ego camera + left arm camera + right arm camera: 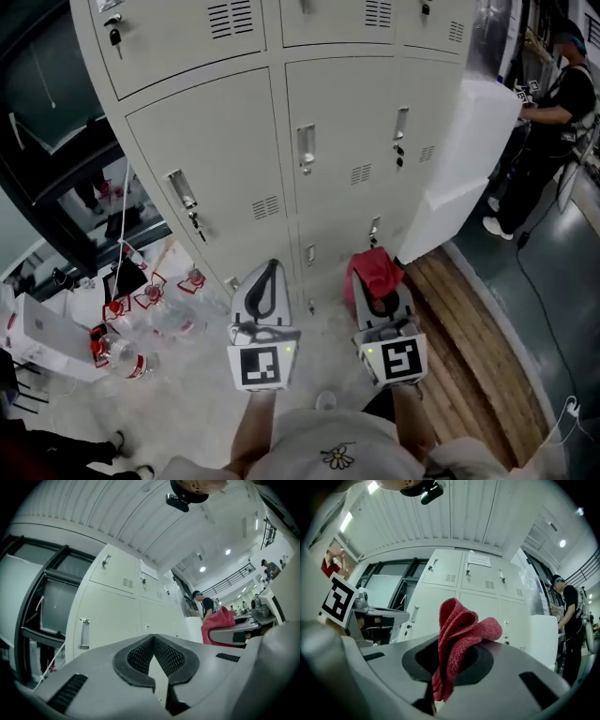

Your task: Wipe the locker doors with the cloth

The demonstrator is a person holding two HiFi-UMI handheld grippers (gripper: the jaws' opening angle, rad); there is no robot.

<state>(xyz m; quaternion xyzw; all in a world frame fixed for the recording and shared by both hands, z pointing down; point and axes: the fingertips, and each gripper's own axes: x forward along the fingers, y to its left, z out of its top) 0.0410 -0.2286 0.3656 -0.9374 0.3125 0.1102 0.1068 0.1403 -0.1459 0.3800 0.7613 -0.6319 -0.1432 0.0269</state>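
Observation:
A bank of pale grey locker doors (216, 159) stands straight ahead, each with a metal handle and vent slots. My right gripper (377, 286) is shut on a bunched red cloth (374, 268), held a short way off the lower doors. In the right gripper view the cloth (459, 634) sticks up between the jaws, with the lockers (445, 604) behind it. My left gripper (269, 279) is beside it on the left, shut and holding nothing. The left gripper view shows its jaws (153, 641) closed, pointing at the lockers (110, 613).
One white locker door (464, 164) hangs open at the right. A person in black (553, 112) stands beyond it. Several plastic bottles (131, 361) lie on the floor at the left, and wooden planks (469, 328) run along the right.

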